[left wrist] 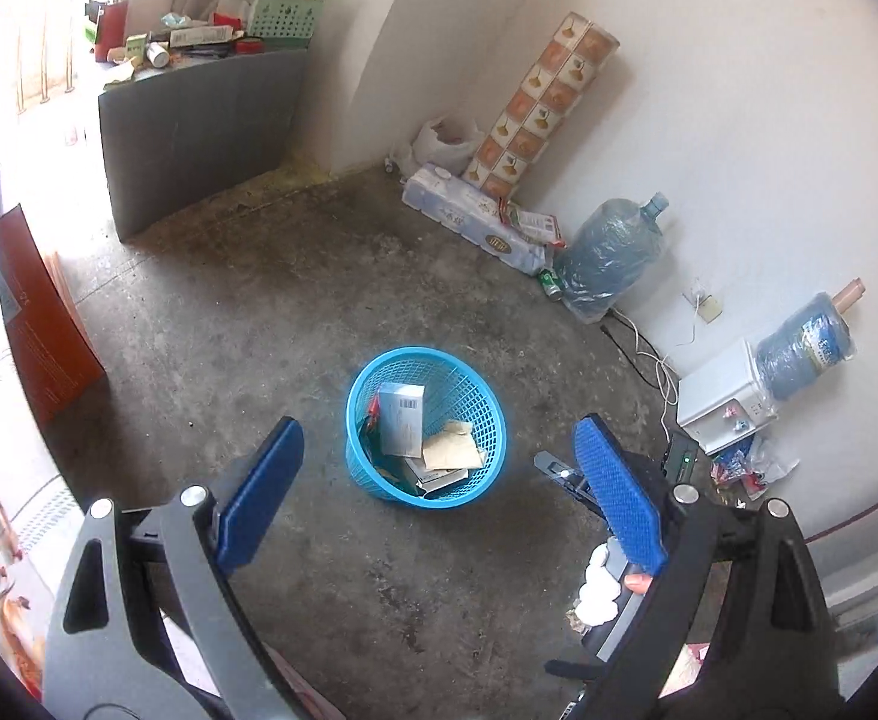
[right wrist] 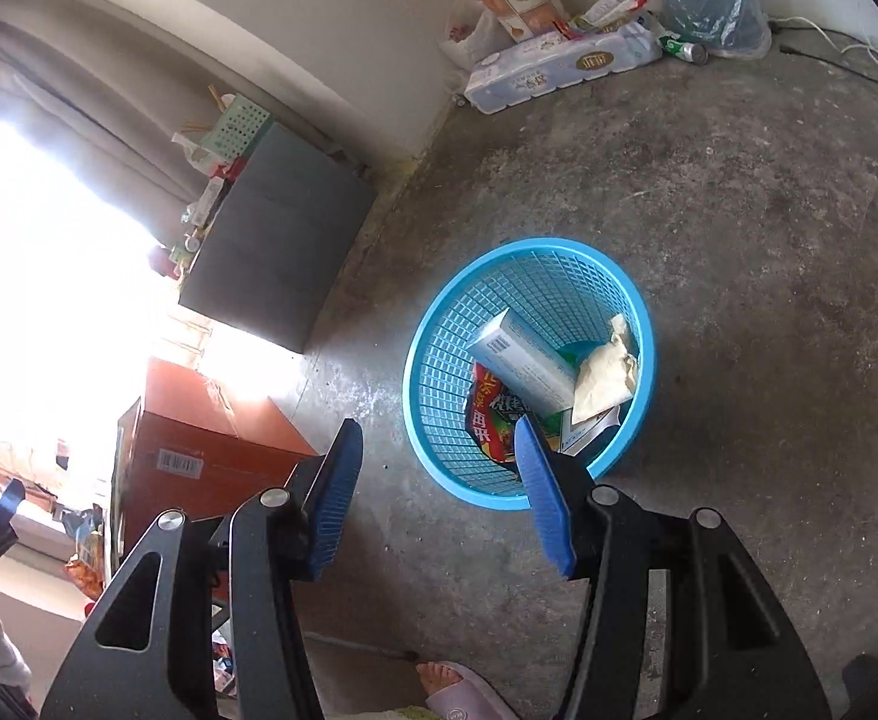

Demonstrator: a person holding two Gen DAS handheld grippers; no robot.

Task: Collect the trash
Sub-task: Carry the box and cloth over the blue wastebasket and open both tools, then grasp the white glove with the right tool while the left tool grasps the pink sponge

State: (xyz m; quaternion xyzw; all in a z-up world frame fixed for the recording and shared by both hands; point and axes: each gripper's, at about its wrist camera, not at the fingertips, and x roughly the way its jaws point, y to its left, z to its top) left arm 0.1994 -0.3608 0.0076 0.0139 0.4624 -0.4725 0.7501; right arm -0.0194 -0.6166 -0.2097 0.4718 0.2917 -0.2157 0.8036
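From the left wrist, the left gripper (left wrist: 439, 480) has its blue jaws spread wide, and nothing is between them. Past them a blue basket (left wrist: 479, 390) stands on the grey floor (left wrist: 258, 300), out in the middle and away from the walls. Inside the basket lie a pale box (left wrist: 401, 420) and a crumpled brown paper (left wrist: 451, 450). A big water bottle (left wrist: 613, 252) leans by the white wall.

From the right wrist, the right gripper (right wrist: 439, 492) has its jaws partly apart, with nothing between them. The blue basket (right wrist: 439, 408) sits just past its tips. The pale box (right wrist: 523, 366) leans inside, with a red snack wrapper (right wrist: 487, 414) beside it and the brown paper (right wrist: 607, 378) against the far side. An orange box (right wrist: 198, 438) stands on the floor to the left.
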